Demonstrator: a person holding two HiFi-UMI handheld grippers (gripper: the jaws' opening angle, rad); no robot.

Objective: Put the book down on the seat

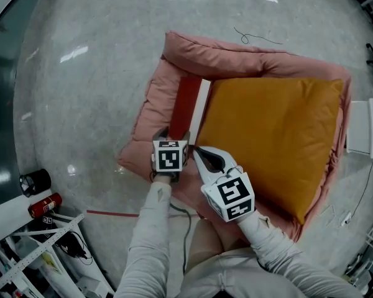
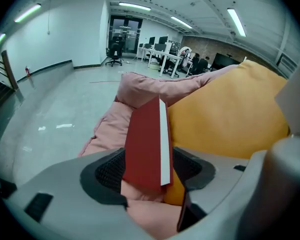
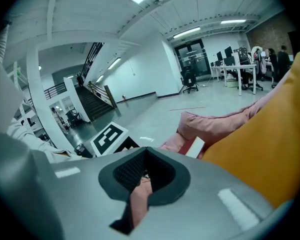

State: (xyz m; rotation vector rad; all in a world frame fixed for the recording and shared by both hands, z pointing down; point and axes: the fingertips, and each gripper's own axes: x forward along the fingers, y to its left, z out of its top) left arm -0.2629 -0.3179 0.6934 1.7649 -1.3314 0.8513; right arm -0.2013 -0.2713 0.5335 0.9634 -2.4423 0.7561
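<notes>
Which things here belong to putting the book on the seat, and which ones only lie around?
For the job:
- red book
- pink seat

Just lying about:
- orange cushion on the seat
- red cylinder on the floor
- black canister beside it
- white object at the right edge

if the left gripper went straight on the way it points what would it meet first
Most likely the red book, right ahead between the open fingers of the left gripper. It rests on the pink seat beside the orange pillow. Depth is hard to judge.
</notes>
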